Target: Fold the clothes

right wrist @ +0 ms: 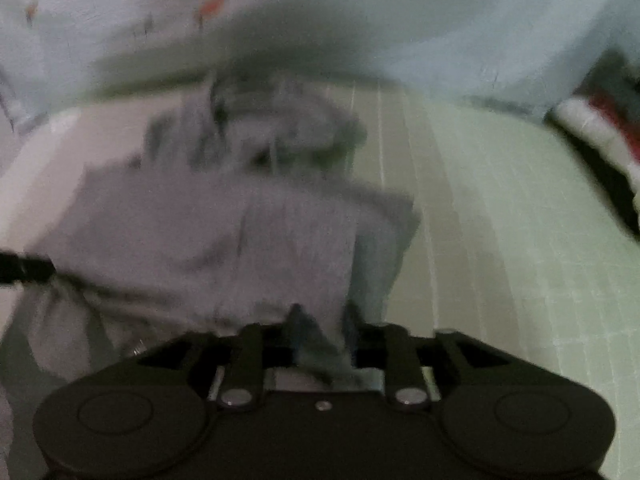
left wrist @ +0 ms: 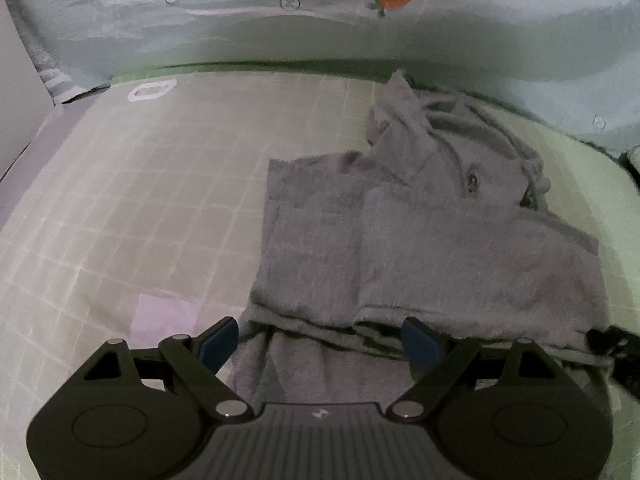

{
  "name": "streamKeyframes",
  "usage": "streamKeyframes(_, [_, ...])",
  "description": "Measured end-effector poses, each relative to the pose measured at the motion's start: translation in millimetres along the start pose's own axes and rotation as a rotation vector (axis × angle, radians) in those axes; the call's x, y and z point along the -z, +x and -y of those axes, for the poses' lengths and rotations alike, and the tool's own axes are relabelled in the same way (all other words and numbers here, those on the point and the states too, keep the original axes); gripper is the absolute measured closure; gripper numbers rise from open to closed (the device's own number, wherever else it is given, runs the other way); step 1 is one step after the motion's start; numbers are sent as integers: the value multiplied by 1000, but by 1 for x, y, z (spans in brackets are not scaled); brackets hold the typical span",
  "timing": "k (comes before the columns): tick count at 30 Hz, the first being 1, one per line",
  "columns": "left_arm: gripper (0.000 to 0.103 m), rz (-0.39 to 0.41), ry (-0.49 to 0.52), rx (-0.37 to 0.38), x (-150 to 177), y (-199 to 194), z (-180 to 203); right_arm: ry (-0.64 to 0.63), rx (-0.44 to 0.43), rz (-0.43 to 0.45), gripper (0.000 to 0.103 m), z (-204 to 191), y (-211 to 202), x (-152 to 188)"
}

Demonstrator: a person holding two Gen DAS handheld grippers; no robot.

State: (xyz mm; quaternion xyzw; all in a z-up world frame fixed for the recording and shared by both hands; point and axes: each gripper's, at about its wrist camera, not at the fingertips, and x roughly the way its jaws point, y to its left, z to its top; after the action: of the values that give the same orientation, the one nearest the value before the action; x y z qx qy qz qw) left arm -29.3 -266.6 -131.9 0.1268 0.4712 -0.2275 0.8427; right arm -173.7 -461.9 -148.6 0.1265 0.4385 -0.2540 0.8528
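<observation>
Grey hoodie (left wrist: pixel 432 240) lies part-folded on the checked bed sheet (left wrist: pixel 140 200). Your left tool (left wrist: pixel 320 344) hangs released over the hoodie's near hem. Your right tool (right wrist: pixel 324 332) pinches the hoodie's right edge. Bare sheet lies both sides of the hoodie.

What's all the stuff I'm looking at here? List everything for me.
grey hooded garment: one, grey, partly folded, on the mat right of centre
grid mat: one, pale green with white lines, under the garment
printed sheet: one, pale blue-grey with a carrot, behind the mat
red and white item: one, blurred, far right edge
left gripper: one, black, blue fingers open, over the garment's near edge
right gripper: one, black, fingers with grey cloth between them
</observation>
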Motion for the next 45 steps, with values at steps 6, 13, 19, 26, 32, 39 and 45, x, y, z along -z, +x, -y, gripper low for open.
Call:
streamKeyframes(6, [14, 36, 41, 25, -4, -2, 1, 61, 94, 56, 11, 14, -5, -9])
streamKeyframes(13, [9, 105, 106, 44, -44, 4, 12, 112, 148, 136, 0, 34, 8, -39])
streamKeyframes(19, [8, 141, 85, 37, -102, 28, 20, 160, 173, 177, 0, 51, 33, -76])
streamKeyframes(26, [8, 145, 56, 29, -170, 80, 45, 158, 168, 162, 0, 62, 84, -127])
streamKeyframes(32, [8, 144, 44, 24, -220, 133, 67, 128, 125, 146, 0, 62, 139, -169])
streamKeyframes(39, [8, 82, 53, -117, -231, 183, 68, -17, 227, 52, 0, 48, 177, -183])
streamKeyframes(45, [7, 140, 11, -214, -223, 159, 31, -27, 384, 101, 0, 56, 149, -169])
